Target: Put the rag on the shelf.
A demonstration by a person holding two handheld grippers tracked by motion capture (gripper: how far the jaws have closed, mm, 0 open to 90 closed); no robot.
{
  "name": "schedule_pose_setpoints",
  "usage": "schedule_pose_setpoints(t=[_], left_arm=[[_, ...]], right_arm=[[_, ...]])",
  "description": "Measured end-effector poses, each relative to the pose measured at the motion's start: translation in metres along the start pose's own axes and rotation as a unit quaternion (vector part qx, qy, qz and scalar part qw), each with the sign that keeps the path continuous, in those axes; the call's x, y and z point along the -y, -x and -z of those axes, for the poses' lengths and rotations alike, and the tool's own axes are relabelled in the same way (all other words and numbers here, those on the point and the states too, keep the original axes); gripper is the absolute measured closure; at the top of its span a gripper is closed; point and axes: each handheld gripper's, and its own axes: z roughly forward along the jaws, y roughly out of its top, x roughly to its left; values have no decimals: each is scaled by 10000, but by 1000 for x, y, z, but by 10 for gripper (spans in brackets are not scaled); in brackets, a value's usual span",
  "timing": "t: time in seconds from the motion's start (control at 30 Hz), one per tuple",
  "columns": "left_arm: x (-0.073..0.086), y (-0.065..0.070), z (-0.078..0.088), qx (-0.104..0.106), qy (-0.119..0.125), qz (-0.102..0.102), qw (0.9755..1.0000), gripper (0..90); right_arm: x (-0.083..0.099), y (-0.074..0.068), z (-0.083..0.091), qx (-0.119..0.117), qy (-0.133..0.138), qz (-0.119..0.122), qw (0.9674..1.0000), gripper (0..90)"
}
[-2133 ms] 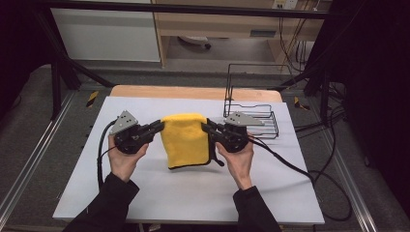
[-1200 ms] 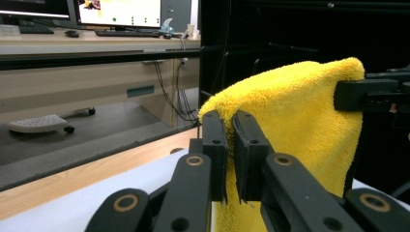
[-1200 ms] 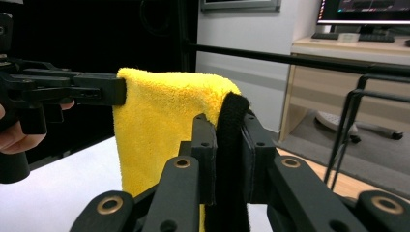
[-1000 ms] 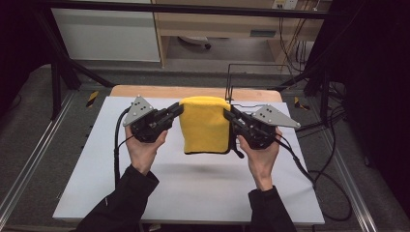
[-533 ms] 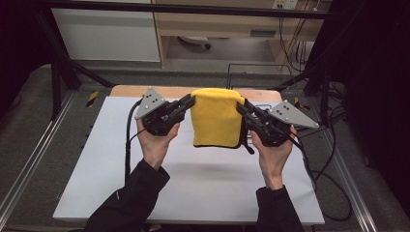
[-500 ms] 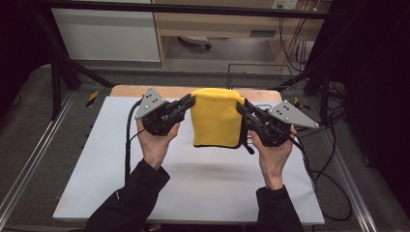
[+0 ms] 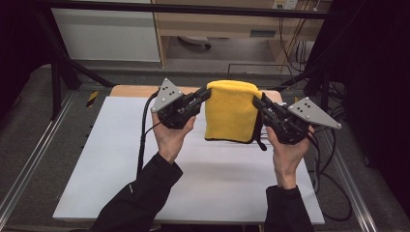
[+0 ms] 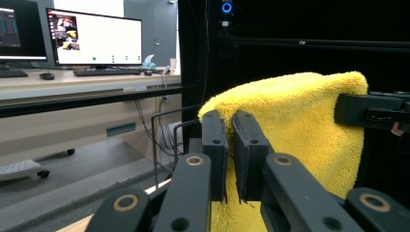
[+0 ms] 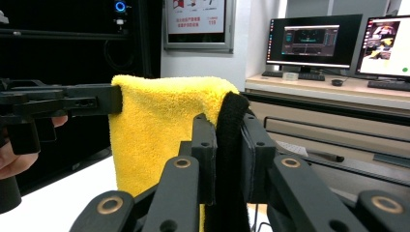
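White tabletop [image 7: 145,169], yellow towel [image 7: 231,112] held off it between my two grippers

High view: my left gripper [image 7: 202,96] pinches the towel's upper left corner, my right gripper [image 7: 258,103] the upper right; it hangs folded, clear of the table, wire rack [image 7: 270,72] behind. Left gripper view: jaws clamped on the yellow edge, monitors [image 8: 94,36] beyond. Right gripper view: jaws clamped on the black-trimmed edge; left gripper [image 9: 113,100] grips the far corner
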Motion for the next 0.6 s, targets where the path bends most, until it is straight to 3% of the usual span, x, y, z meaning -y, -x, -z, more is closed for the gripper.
schedule_pose_setpoints(t=[0.6], left_arm=[[-28,14,-26,87,234,-56,9997,846]], right_arm=[[-26,21,9,265,237,59,9993,791]])
